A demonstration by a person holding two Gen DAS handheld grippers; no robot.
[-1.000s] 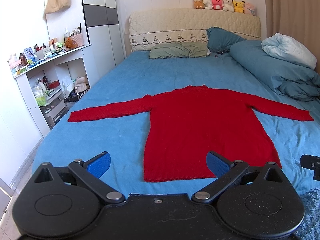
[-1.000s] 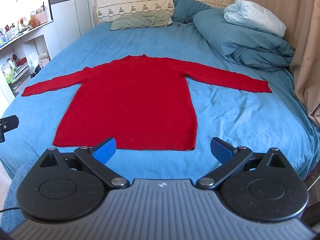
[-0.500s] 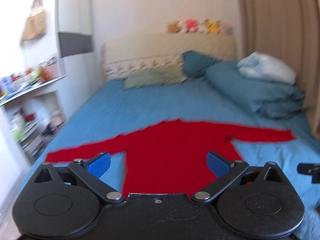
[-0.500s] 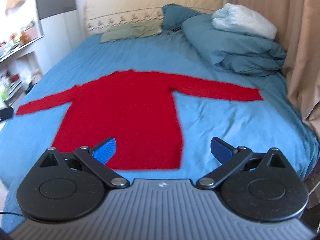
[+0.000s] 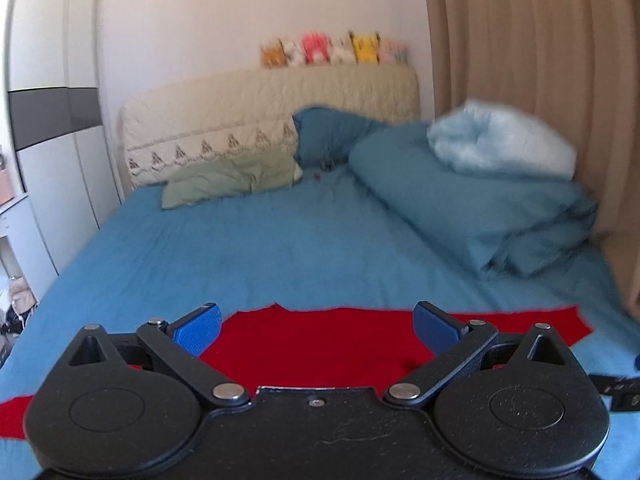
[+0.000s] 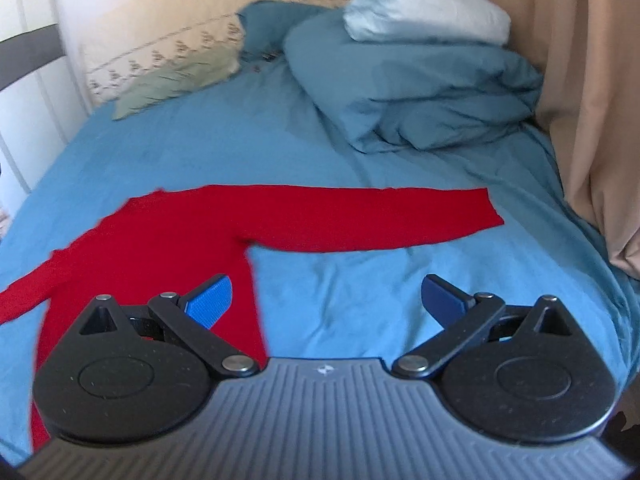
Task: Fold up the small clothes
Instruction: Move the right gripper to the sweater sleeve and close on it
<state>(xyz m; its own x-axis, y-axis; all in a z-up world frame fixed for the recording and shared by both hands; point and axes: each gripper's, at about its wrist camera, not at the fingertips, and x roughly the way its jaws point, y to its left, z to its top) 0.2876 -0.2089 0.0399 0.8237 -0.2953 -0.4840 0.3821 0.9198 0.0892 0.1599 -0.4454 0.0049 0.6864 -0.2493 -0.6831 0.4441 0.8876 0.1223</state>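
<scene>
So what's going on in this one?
A person holds a gripper in each hand over a bed, where a red sweater lies flat with sleeves spread. Folding hasn't started. The left gripper and right gripper are both open and hold nothing. The right one points toward the sleeve stretched toward the curtain side, beside the sweater's body.

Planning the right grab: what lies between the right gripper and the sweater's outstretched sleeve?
Right wrist view: only bare blue bedsheet between the open right gripper and the red sweater's sleeve; nothing else lies there.
</scene>
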